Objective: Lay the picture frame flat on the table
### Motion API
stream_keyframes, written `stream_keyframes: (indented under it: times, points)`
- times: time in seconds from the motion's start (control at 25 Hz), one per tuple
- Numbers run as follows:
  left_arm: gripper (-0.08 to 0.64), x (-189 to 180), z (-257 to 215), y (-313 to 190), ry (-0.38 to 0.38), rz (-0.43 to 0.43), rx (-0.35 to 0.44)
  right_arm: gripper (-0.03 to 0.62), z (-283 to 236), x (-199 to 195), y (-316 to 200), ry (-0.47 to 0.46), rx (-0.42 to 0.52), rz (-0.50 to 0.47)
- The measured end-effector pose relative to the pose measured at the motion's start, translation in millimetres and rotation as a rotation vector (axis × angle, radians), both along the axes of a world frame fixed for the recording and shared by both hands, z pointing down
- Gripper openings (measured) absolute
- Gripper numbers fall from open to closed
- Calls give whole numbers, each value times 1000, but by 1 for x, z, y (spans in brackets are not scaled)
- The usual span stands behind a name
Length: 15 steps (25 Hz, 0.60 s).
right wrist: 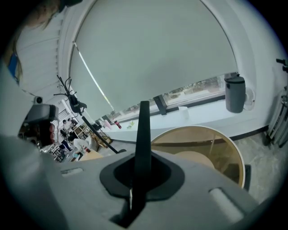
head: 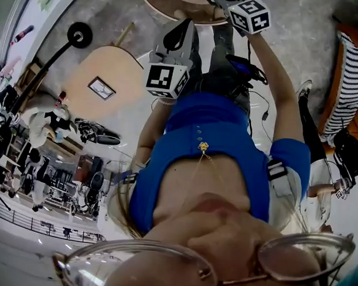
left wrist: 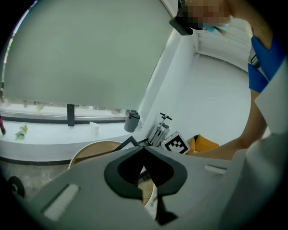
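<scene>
Beyond glasses (head: 128,265), dark-edged pale picture frame (head: 102,88) sits on table (head: 123,64).

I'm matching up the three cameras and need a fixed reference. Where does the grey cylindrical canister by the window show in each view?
Head view: not in it.
Left gripper view: grey cylindrical canister near centre, at the right end of the white window ledge.
Right gripper view: canister at far right, standing on the same ledge.
Shared landmark: the round wooden-rimmed table, in front of the ledge in both gripper views.
</scene>
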<state>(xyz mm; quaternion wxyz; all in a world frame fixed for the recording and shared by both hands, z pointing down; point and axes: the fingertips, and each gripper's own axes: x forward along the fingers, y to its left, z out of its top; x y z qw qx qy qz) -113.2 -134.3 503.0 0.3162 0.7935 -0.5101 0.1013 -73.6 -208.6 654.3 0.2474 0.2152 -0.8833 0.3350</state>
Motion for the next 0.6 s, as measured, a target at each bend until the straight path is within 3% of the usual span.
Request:
stream_keyframes:
  times: [0.32,0.6]
  points:
    - [-2,0,31,0,32,2,-34,9,109,-3,12,136,-60,-65]
    - [-2,-6,59,4,67,-16,-73,9,187,5,20,154,-207,108]
